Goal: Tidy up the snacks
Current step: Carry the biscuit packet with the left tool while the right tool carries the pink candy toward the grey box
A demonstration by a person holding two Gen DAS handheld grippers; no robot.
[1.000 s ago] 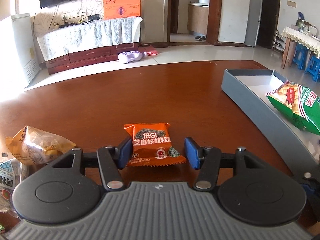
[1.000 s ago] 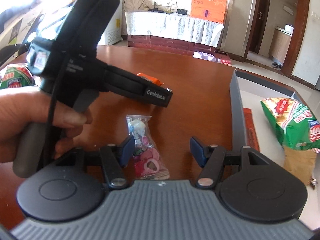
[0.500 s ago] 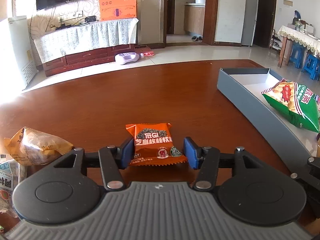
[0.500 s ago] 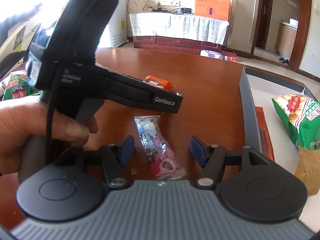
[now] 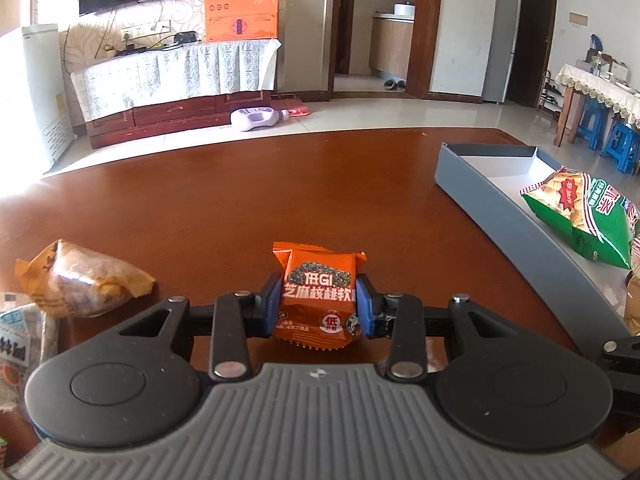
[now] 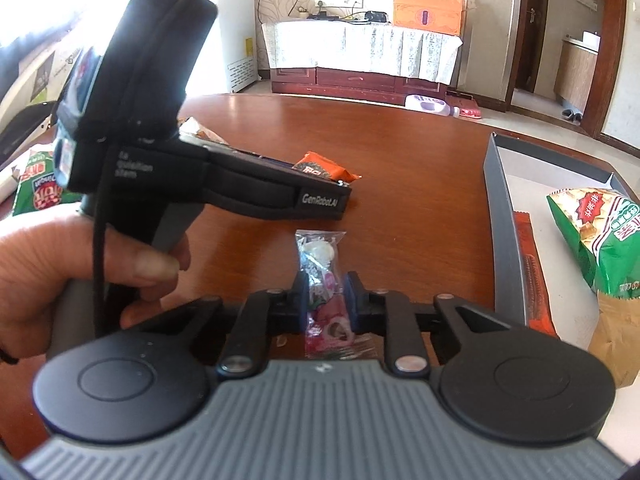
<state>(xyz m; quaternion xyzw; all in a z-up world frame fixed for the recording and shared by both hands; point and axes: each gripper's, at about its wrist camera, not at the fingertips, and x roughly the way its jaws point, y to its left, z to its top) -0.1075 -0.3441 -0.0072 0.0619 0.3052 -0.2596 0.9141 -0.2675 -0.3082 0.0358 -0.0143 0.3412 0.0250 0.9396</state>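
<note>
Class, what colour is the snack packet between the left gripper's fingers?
Orange packet; clearest in the left wrist view.

Green chip bag cut by right edge — brown packet too.

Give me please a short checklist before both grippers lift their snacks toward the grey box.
1. Left gripper closing, pads pressing the orange packet: ok.
2. Right gripper shut on the clear candy bag: ok.
3. Packets lifted off the table: cannot tell.
4. Free space in the grey box behind the green chip bag: ok.
5. The two grippers apart from each other: ok.
</note>
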